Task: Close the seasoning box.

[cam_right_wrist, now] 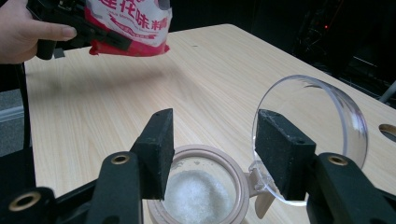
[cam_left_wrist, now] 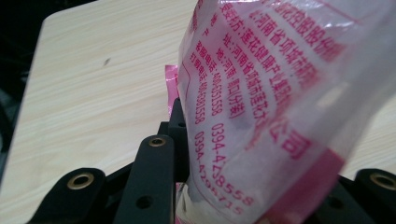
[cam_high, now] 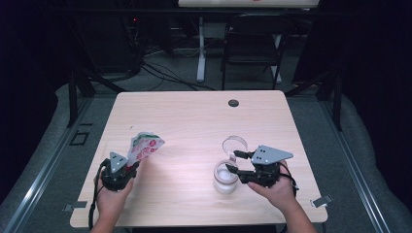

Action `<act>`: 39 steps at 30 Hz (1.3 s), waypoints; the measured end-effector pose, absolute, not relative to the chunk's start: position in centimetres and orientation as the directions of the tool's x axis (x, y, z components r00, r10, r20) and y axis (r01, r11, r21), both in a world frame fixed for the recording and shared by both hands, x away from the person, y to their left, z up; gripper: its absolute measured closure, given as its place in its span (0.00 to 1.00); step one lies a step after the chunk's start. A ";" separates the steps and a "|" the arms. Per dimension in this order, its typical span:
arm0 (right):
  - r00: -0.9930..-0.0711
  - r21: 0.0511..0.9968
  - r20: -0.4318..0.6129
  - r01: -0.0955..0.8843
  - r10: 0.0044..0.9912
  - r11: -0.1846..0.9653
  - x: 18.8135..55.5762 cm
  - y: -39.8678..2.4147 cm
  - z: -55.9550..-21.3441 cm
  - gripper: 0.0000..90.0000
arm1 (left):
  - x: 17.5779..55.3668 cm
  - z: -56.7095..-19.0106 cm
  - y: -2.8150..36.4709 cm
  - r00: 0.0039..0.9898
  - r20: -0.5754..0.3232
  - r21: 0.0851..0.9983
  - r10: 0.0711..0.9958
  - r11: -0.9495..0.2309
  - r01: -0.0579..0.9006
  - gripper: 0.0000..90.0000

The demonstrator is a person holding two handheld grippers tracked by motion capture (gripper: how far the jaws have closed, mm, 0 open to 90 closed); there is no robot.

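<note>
On my left gripper feed, the white-and-pink plastic bag [cam_left_wrist: 280, 112] carries rows of red Chinese print, among them characters I read as 莲花健康产业 and 河南省项城市, though part is blurred. Beside them run the numbers 400-6581558 and 0394-4298558, with a further line below beginning 0394-42987 whose end I cannot make out. On my right gripper feed, the bag's front shows large white characters on red, of which I read 莲花味精, cut off at the top edge.

Dim room behind a pale wooden table [cam_high: 194, 111]

A black folding chair [cam_high: 255, 41] and white desk leg [cam_high: 200, 48] stand on grey carpet [cam_high: 165, 73] amid black cables [cam_high: 160, 73].
</note>
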State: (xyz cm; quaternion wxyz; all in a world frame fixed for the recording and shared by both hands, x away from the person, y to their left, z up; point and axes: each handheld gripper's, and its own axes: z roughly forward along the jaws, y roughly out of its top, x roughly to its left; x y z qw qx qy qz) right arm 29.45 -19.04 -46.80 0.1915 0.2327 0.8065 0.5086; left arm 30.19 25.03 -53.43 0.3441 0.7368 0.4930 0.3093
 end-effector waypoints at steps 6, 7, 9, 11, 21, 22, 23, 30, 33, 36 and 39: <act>-0.819 0.906 -0.074 0.184 0.568 0.382 29.5 -18.9 -46.9 0.52 | 30.1 -54.0 27.0 0.250 0.096 0.819 0.964 -0.219 0.531 0.79; -0.819 0.905 -0.074 0.184 0.569 0.384 29.5 -18.9 -46.9 0.52 | 30.1 -54.2 27.2 0.242 0.095 0.816 0.966 -0.214 0.537 0.79; -0.820 0.905 -0.074 0.185 0.568 0.384 29.5 -18.9 -46.9 0.52 | 30.2 -54.5 27.7 0.220 0.081 0.813 0.972 -0.193 0.550 0.79; -0.820 0.906 -0.073 0.184 0.568 0.380 29.5 -18.9 -46.9 0.52 | 30.4 -54.8 28.1 0.202 0.070 0.811 0.977 -0.174 0.558 0.79; -0.822 0.906 -0.066 0.188 0.565 0.378 29.5 -19.0 -47.0 0.53 | 30.6 -55.7 28.6 0.155 0.075 0.796 0.985 -0.153 0.586 0.79; -0.822 0.906 -0.066 0.188 0.565 0.380 29.5 -19.0 -47.0 0.53 | 30.6 -55.7 28.7 0.154 0.074 0.794 0.985 -0.152 0.588 0.79; -0.823 0.906 -0.066 0.188 0.564 0.380 29.5 -18.9 -47.0 0.53 | 30.7 -55.8 28.8 0.147 0.072 0.796 0.986 -0.146 0.588 0.79; -0.823 0.906 -0.068 0.186 0.564 0.380 29.5 -18.9 -46.9 0.53 | 30.8 -56.4 29.1 0.133 0.052 0.780 0.990 -0.124 0.614 0.79; -0.822 0.906 -0.070 0.185 0.565 0.381 29.5 -18.9 -46.9 0.53 | 30.8 -56.5 29.1 0.130 0.046 0.781 0.990 -0.117 0.614 0.79; -0.821 0.906 -0.070 0.186 0.566 0.381 29.4 -18.9 -46.9 0.53 | 30.9 -56.5 29.1 0.130 0.043 0.776 0.991 -0.116 0.621 0.78; -0.821 0.905 -0.069 0.188 0.566 0.383 29.4 -18.9 -46.9 0.53 | 30.8 -56.5 29.2 0.128 0.031 0.775 0.991 -0.104 0.624 0.77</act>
